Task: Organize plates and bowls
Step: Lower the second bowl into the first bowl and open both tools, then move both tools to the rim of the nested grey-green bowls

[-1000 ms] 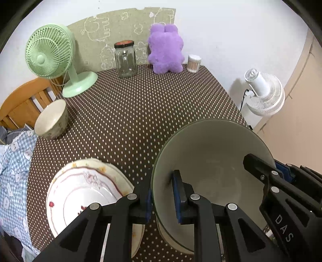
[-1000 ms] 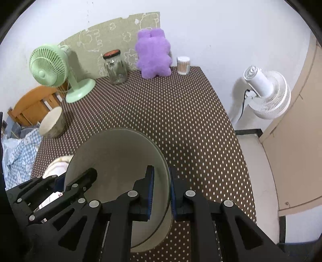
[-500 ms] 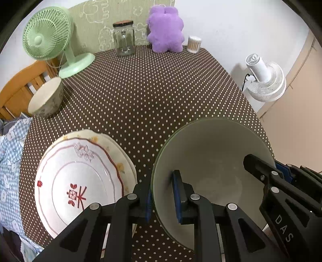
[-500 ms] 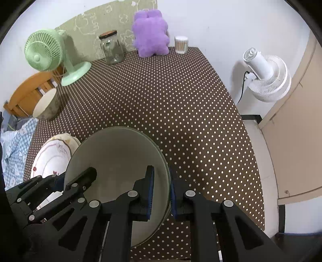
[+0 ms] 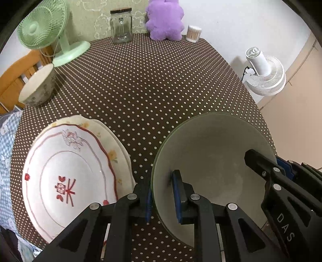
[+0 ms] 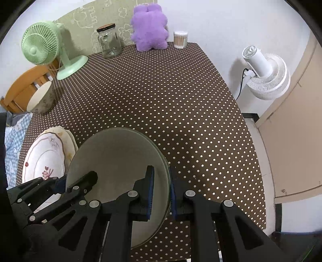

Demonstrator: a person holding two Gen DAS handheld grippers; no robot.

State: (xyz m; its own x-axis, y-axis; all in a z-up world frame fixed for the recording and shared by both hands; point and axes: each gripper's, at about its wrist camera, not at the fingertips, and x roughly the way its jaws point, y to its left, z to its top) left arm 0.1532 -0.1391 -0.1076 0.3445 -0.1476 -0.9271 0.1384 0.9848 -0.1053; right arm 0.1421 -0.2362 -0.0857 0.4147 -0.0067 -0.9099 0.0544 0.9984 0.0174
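Observation:
A large grey-green bowl [image 5: 213, 153] is held above the table's near edge by both grippers. My left gripper [image 5: 163, 195] is shut on its left rim, one finger inside and one outside. My right gripper [image 6: 161, 191] is shut on its right rim in the same way; the bowl shows there too [image 6: 118, 153]. A stack of white floral plates [image 5: 66, 177] lies on the table to the left of the bowl, also seen in the right wrist view [image 6: 46, 159]. A small cream bowl [image 5: 38, 88] stands at the table's left edge.
The brown polka-dot table [image 5: 153, 84] carries a green desk fan [image 5: 46, 30], a glass jar [image 5: 120, 26], a purple plush toy [image 5: 164, 19] and a cotton-swab tub [image 5: 194, 33] along the back. A white floor fan [image 6: 263, 74] stands to the right. A wooden chair [image 6: 22, 88] is at left.
Both grippers have lifted the large bowl upward and a little back. The table and the plates now look farther below, and more of the plate stack is visible.

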